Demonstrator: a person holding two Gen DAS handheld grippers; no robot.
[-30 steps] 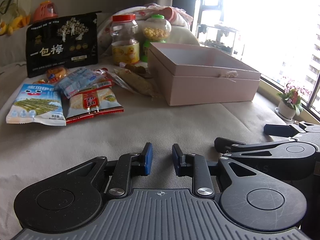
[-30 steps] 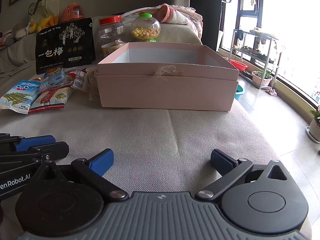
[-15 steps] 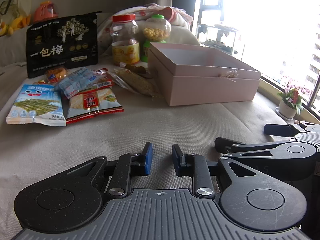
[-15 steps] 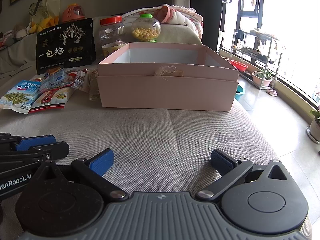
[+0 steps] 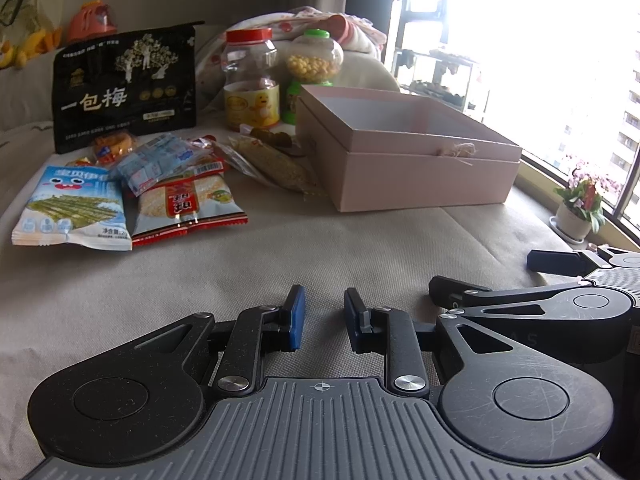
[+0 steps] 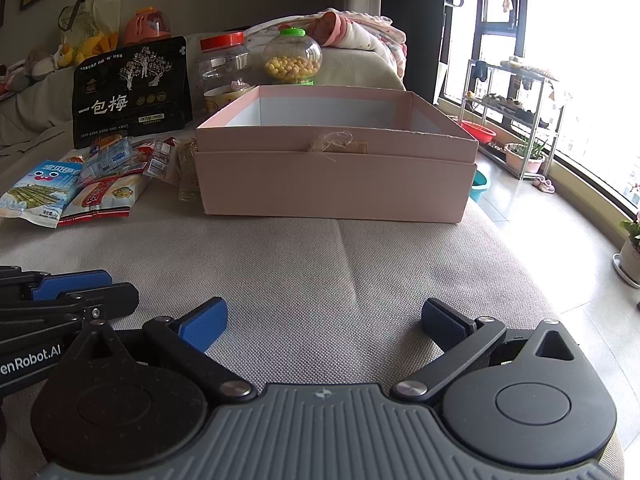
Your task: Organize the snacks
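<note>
Left wrist: left gripper (image 5: 322, 316) narrow gap, nothing between pads, low over beige cloth (image 5: 280, 264). Snack packets (image 5: 132, 196) ahead-left, pink box (image 5: 404, 160) ahead-right, open top.

Right wrist: right gripper (image 6: 322, 322) spread wide, empty. Pink box (image 6: 336, 176) straight ahead, snack packets (image 6: 80, 188) left of it, black pouch (image 6: 132, 92) behind.

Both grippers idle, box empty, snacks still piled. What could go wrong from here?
1. The flat packets overlap in a loose pile; a pinch may grab two or drag neighbours.
2. The red-lidded jar and green-lidded candy jar stand close together behind the pink box; reaching one could tip the other.
3. The left gripper and right gripper sit close side by side; they may collide.
</note>
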